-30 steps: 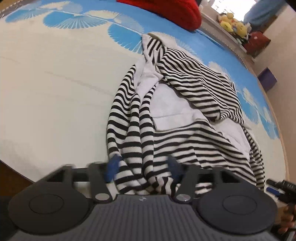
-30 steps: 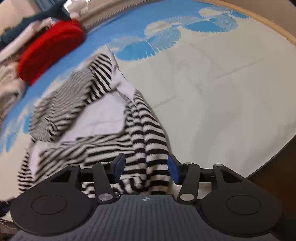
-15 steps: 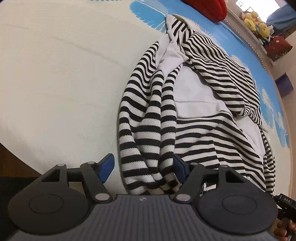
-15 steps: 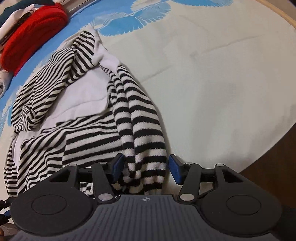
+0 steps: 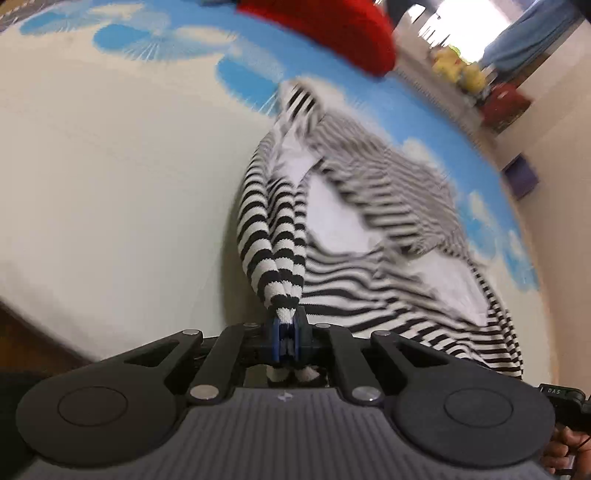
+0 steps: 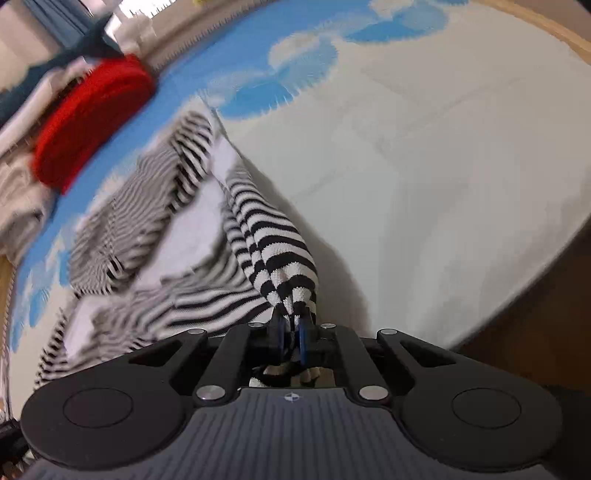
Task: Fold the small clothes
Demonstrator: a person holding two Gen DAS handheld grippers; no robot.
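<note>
A black-and-white striped knit garment lies crumpled on a cream and blue patterned bed cover. My left gripper is shut on a bunched striped edge of it and lifts that edge off the cover. The same garment shows in the right wrist view. My right gripper is shut on another bunched striped edge, also raised. Both views are motion-blurred.
A red cushion lies at the far side of the bed, also in the right wrist view. Yellow plush toys and a purple box sit beyond. The bed's near edge drops to dark floor.
Both grippers were open around the striped edges; they have closed on the fabric and lifted it, pulling the garment taut. Both cameras are moving.
</note>
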